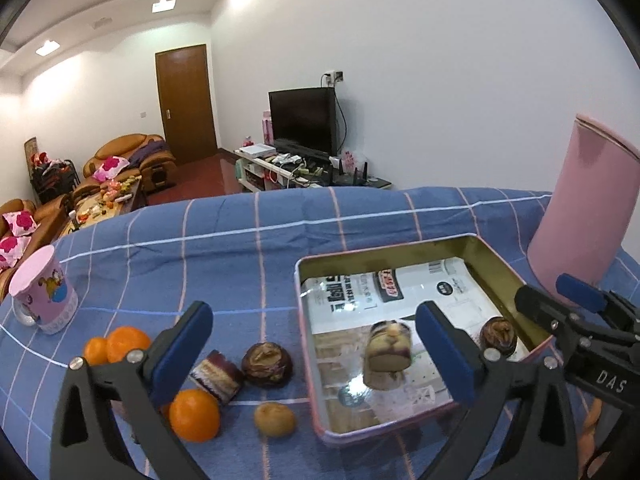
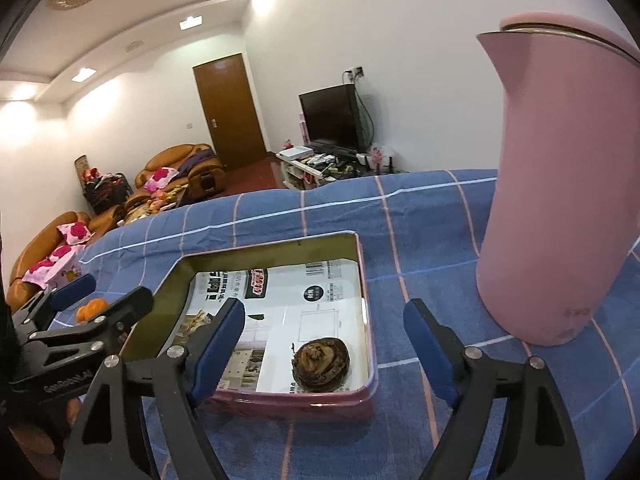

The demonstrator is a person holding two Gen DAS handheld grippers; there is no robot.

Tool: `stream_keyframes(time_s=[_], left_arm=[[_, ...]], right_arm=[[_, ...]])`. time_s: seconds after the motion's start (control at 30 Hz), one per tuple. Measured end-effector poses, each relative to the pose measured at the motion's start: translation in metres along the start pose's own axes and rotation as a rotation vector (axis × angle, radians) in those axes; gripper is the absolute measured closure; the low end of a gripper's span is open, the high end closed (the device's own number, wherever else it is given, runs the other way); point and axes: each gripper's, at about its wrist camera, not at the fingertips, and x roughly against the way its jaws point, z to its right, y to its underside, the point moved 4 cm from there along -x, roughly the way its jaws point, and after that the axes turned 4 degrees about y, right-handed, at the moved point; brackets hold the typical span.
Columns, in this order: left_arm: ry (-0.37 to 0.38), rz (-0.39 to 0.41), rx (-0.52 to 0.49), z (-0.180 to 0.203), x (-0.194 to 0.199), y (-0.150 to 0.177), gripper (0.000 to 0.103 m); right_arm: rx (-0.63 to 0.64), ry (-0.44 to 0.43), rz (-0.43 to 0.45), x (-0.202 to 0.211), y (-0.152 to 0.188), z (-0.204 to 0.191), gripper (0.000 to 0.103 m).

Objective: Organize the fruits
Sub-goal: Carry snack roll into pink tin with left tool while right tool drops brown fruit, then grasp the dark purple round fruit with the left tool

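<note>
"DAS" on right gripper (image 1: 576, 312), "GenRobot.AI" on left gripper (image 2: 98, 300); both w/ jaws apart, empty.

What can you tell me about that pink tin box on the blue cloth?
The tin box is a shallow rectangular tray, pink outside and gold inside, with rounded corners and no lid on it. It lies flat on the checked blue cloth. Printed paper lines its floor, and two dark fruit pieces are inside.
</note>
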Motion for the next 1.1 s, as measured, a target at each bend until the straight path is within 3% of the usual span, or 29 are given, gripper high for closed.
stream_keyframes(time_s=[0.23,0.5,0.8,1.1], left_arm=[[-0.029,-0.011,0.005,-0.021,0.003,0.009,0.0],[-0.064,-0.029,0.047,-0.063,0.01,0.02,0.0],[-0.079,-0.059,0.109,-0.119,0.02,0.037,0.0],[0.005,-0.119,0.138,-0.155,0.023,0.053,0.002]], right_arm=[[0.03,0.072,0.057,0.011,0.001,-0.007,0.02],[0.098,0.088,0.077,0.024,0.014,-0.043,0.02],[0.127,-0.012,0.049,0.034,0.033,-0.092,0.02],[0.176,-0.118,-0.017,0.035,0.053,-0.146,0.02]])
